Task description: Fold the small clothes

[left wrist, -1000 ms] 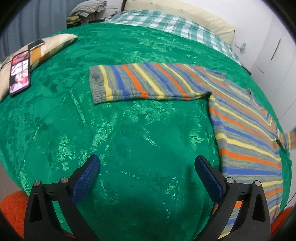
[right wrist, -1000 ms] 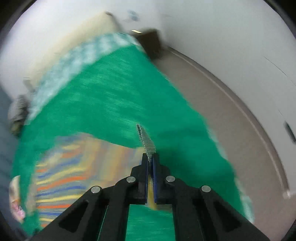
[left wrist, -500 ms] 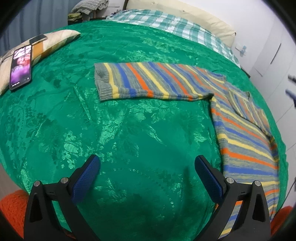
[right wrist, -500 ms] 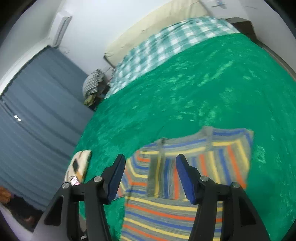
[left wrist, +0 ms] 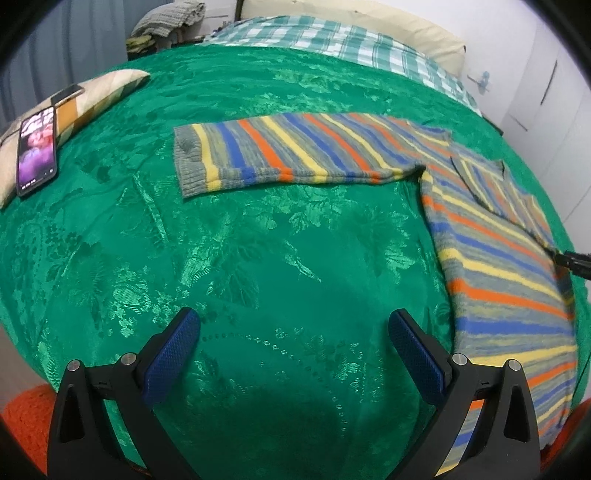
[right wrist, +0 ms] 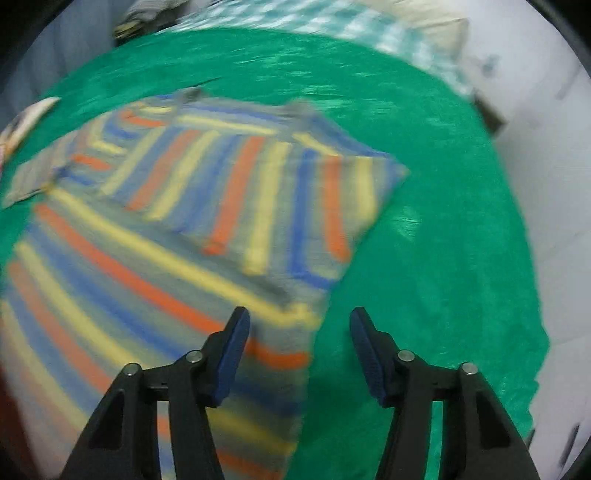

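A striped sweater (left wrist: 491, 258) in grey, blue, orange and yellow lies flat on the green bedspread (left wrist: 240, 258). Its left sleeve (left wrist: 288, 155) stretches out to the left. Its right sleeve (right wrist: 258, 206) lies folded across the body, seen in the blurred right wrist view. My left gripper (left wrist: 291, 343) is open and empty above bare bedspread, near the sweater's left side. My right gripper (right wrist: 299, 343) is open and empty over the sweater's right edge (right wrist: 310, 321); its tip also shows in the left wrist view (left wrist: 576, 260).
A phone (left wrist: 37, 151) lies on a patterned cushion (left wrist: 99, 96) at the far left. A checked sheet (left wrist: 332, 44) and cream pillow (left wrist: 369, 22) lie at the bed's head. White cupboards (left wrist: 546, 92) stand on the right. Orange fabric (left wrist: 22, 424) shows at the bed's near edge.
My right gripper was shut on the sleeve cuff, carried it over the sweater body, then opened and let go. It now hovers lower over the sweater's edge. My left gripper stayed open, barely moving.
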`<state>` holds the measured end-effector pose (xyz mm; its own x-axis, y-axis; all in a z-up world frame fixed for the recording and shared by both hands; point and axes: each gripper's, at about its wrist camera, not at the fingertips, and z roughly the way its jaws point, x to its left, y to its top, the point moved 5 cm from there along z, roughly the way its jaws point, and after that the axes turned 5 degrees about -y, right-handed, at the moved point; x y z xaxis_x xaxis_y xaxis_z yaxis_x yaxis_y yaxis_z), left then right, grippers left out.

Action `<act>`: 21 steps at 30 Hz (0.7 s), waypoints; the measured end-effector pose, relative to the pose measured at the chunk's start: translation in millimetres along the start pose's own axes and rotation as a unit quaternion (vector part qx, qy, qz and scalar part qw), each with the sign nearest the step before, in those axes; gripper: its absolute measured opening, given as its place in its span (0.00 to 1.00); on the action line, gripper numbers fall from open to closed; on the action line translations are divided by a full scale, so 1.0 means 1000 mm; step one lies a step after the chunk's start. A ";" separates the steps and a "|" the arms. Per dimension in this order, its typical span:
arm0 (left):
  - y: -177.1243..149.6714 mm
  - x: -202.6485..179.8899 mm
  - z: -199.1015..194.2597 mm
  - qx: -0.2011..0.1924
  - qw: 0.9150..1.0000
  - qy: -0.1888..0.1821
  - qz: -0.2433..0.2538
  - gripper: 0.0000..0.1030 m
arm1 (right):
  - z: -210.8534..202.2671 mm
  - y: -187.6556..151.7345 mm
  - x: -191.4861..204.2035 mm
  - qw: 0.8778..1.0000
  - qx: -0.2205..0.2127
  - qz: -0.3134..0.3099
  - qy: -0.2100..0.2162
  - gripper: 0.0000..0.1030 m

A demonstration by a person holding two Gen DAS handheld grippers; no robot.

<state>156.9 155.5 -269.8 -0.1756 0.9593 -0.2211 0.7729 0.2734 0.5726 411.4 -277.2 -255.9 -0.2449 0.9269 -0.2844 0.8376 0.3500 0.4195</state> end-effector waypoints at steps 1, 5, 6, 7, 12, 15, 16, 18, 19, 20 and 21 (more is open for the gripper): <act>0.000 0.000 0.000 0.000 1.000 0.002 0.002 0.99 | 0.012 -0.009 -0.018 0.999 0.007 0.032 -0.034 0.42; 0.000 0.003 0.000 0.002 1.000 -0.001 -0.002 0.99 | 0.030 -0.046 -0.060 0.988 0.014 0.155 0.007 0.52; 0.001 0.004 0.002 0.004 1.000 0.000 -0.004 0.99 | 0.026 -0.048 -0.059 0.990 0.008 0.139 0.007 0.53; 0.002 0.004 0.004 0.005 1.000 0.001 -0.004 0.99 | 0.024 -0.048 -0.057 0.991 0.008 0.131 0.012 0.55; 0.002 0.001 0.004 0.004 1.000 0.000 0.002 0.99 | -0.009 -0.036 -0.065 0.994 0.006 0.103 0.043 0.55; 0.003 -0.001 0.005 0.003 1.000 0.001 0.004 0.99 | -0.029 0.005 -0.064 0.988 -0.035 0.104 0.108 0.55; 0.003 -0.001 0.007 0.004 1.000 0.004 0.005 0.99 | -0.030 0.017 -0.058 0.984 -0.039 0.101 0.141 0.56; 0.001 -0.003 0.008 0.005 1.000 0.013 0.011 0.99 | -0.019 0.047 -0.038 0.971 -0.033 0.093 0.219 0.56; 0.000 -0.003 0.008 0.005 1.000 0.016 0.016 0.99 | -0.008 0.057 -0.029 0.967 -0.023 0.087 0.237 0.56; -0.001 -0.004 0.008 0.005 1.000 0.019 0.019 0.99 | 0.008 0.062 -0.024 0.969 -0.009 0.085 0.232 0.56; -0.001 -0.004 0.008 0.005 1.000 0.022 0.020 0.99 | 0.025 0.064 -0.024 0.972 0.007 0.086 0.218 0.56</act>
<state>161.4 150.6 -276.0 -0.1700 0.9719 -0.1631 0.7863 0.2335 0.5720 482.7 -280.3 -244.3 -0.2815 0.9420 0.1828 0.8901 0.1852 0.4164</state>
